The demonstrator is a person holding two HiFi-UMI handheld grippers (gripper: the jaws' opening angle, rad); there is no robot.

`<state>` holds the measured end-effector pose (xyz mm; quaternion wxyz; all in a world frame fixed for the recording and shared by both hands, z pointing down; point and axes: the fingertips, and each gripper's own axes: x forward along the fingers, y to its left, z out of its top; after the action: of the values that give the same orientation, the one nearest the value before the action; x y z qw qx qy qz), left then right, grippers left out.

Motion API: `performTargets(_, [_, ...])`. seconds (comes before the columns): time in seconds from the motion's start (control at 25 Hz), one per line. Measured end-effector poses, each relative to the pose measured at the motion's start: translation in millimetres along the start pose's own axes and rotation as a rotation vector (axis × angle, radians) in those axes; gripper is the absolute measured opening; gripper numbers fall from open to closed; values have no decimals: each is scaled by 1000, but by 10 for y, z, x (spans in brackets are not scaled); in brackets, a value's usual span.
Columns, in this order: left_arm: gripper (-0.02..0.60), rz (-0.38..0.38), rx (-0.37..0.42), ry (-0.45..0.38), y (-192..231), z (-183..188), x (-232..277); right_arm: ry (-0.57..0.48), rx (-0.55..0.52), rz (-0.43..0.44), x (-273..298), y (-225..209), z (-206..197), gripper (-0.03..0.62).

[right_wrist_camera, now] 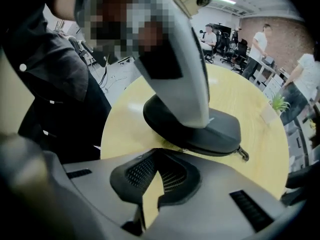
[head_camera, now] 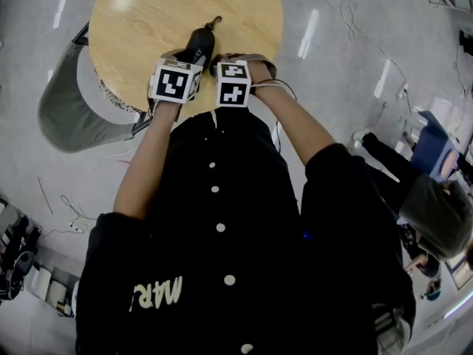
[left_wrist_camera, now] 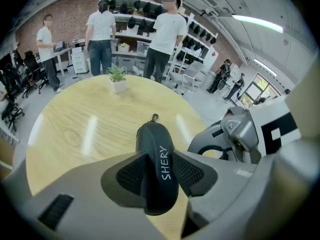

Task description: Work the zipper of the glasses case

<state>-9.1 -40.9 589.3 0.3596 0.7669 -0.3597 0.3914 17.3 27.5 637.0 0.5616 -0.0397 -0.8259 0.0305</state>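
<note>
A black zipped glasses case (head_camera: 199,46) lies near the front edge of the round wooden table (head_camera: 140,21). My left gripper (left_wrist_camera: 159,174) is shut on the case (left_wrist_camera: 156,144), its pads pressing both sides across the white lettering. A small clip (left_wrist_camera: 154,117) sticks out of the case's far end. My right gripper (right_wrist_camera: 157,151) is shut at the case's zipper seam (right_wrist_camera: 200,149), and a small metal zipper pull (right_wrist_camera: 182,149) shows right at its tips. The left gripper (right_wrist_camera: 185,74) crosses over the case (right_wrist_camera: 222,131) in the right gripper view.
A small potted plant (left_wrist_camera: 118,79) stands at the table's far side. Several people (left_wrist_camera: 102,29) stand by desks and shelves beyond it. A grey chair (head_camera: 66,109) sits left of the table, and cables (head_camera: 74,213) lie on the floor.
</note>
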Motion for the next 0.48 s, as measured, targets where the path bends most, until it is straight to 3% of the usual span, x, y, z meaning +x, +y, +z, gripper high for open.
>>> performTargets(0.28, [166,-1,-4,-4,5,-21,8,-101,188,-150,-81,-162,-23,19])
performTargets(0.48, [166,-8,-1,-7,7,-9,-32,-152,315,-165,-95,-217,-54,168])
